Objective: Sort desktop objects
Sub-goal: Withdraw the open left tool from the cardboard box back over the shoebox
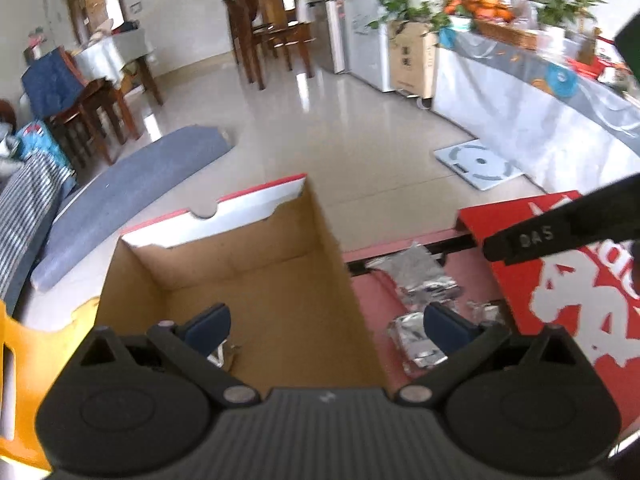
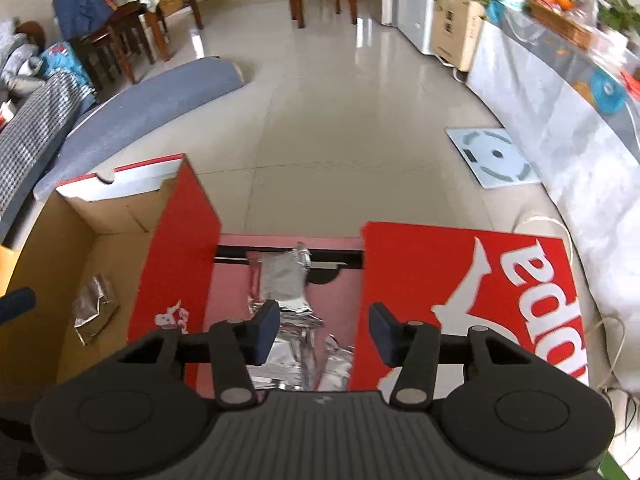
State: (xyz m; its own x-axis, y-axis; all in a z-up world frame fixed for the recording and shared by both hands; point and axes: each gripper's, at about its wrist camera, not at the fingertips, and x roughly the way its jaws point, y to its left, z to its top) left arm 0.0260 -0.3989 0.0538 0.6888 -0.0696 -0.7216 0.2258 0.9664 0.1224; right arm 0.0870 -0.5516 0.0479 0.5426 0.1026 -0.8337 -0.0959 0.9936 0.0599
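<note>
Right gripper (image 2: 324, 330) gapes above foil packets (image 2: 286, 280) between red box walls (image 2: 176, 260).

The left gripper (image 1: 326, 326) points forward and a little down, its two blue fingers (image 1: 208, 326) spread wide apart with nothing between them. The right gripper (image 2: 324, 330) also stands open, fingers (image 2: 266, 330) empty
</note>
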